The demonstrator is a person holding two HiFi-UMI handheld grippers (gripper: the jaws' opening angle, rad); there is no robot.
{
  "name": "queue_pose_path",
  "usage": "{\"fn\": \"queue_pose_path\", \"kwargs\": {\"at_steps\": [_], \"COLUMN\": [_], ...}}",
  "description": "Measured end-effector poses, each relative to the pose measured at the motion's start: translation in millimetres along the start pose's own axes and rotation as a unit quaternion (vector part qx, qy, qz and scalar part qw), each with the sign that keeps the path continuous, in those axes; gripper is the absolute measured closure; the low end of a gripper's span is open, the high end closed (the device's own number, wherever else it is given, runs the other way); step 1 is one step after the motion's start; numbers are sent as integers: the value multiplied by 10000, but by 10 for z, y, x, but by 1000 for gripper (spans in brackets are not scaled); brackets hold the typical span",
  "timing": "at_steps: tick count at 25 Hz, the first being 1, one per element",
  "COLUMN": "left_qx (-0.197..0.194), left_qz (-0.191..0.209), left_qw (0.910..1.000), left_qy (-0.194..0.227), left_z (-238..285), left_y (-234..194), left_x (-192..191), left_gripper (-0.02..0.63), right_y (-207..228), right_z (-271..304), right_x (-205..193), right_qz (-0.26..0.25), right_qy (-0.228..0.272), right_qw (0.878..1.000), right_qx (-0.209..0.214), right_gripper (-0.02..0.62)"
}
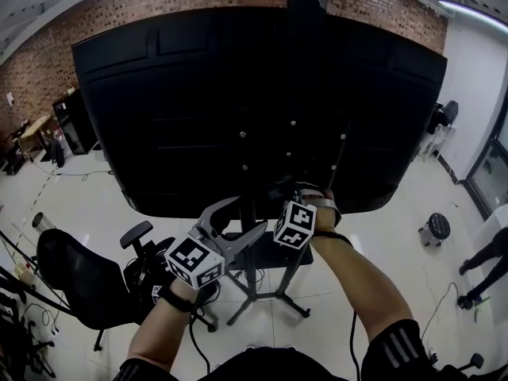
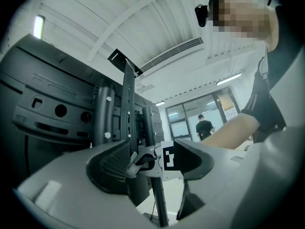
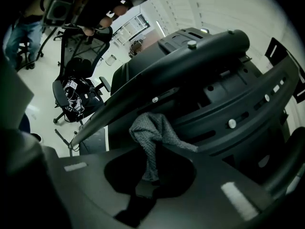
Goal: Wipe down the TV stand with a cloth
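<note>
The TV stand's black upright [image 1: 305, 22] carries a big black screen, seen from behind [image 1: 238, 94]. My right gripper [image 1: 307, 193] is up against the mounting bracket just under the screen's lower edge. In the right gripper view it [image 3: 150, 175] is shut on a grey woven cloth [image 3: 151, 135], which bunches against a curved bracket arm [image 3: 190, 61]. My left gripper [image 1: 236, 225] hangs open and empty just left of the stand's column [image 2: 127, 128], touching nothing. Between its jaws, in the left gripper view, shows the right gripper's marker cube [image 2: 167, 157].
The stand has a small dark shelf [image 1: 274, 254] and splayed legs [image 1: 270, 298] on a pale floor. A black office chair [image 1: 75, 280] stands at the left, a round stool [image 1: 435, 228] at the right. A person's legs [image 1: 484, 264] are at the right edge. Cables trail on the floor.
</note>
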State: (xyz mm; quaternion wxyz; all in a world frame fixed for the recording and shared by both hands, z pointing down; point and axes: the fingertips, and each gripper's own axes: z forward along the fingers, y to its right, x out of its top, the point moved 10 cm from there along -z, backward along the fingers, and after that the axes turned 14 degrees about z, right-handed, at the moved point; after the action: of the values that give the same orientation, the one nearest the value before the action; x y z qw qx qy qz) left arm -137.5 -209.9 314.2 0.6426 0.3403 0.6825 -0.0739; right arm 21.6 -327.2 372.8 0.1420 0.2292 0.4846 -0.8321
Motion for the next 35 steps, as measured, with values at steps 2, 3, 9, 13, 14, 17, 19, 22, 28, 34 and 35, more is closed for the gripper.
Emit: {"fn": "queue_pose_path", "kwargs": {"at_steps": [2, 3, 9, 13, 14, 17, 19, 22, 28, 34, 35], "left_qx": [4, -1, 33, 150, 187, 313, 410, 601, 935, 1239, 1300], "left_qz": [-44, -51, -24, 96, 138, 281, 359, 412, 527, 672, 676], "left_qw": [10000, 10000, 10000, 9998, 9997, 9991, 9984, 9972, 9941, 9899, 9891], "left_qy": [-32, -49, -72, -25, -9, 78, 143, 166, 187, 160, 151], "left_z": [-25, -35, -109, -228, -262, -388, -491, -650, -936, -1268, -1318], "left_y": [6, 14, 9, -33, -41, -78, -120, -197, -346, -523, -561], "left_x": [-65, -80, -50, 71, 112, 231, 278, 342, 473, 550, 543], "left_gripper": [298, 298, 298, 298, 298, 298, 298, 298, 298, 298, 298], "right_y": [-58, -78, 4, 138, 174, 280, 318, 301, 188, 42, 21], "right_z": [38, 50, -161, -539, -645, -958, -1140, -1319, -1187, -773, -709], "right_x": [-35, -51, 30, 286, 361, 612, 813, 1145, 1830, 2530, 2626], "right_qz": [-8, -17, 354, 633, 656, 691, 710, 577, 206, -257, -289], "right_qy": [-56, -80, 351, 1002, 1168, 1666, 1985, 2361, 2607, 2262, 2204], "right_qw": [10000, 9999, 9987, 9929, 9910, 9835, 9774, 9700, 9651, 9731, 9742], "right_qx": [61, 76, 54, -25, -56, -157, -164, -109, 152, 345, 384], "right_gripper": [565, 565, 565, 565, 565, 565, 565, 565, 565, 565, 565]}}
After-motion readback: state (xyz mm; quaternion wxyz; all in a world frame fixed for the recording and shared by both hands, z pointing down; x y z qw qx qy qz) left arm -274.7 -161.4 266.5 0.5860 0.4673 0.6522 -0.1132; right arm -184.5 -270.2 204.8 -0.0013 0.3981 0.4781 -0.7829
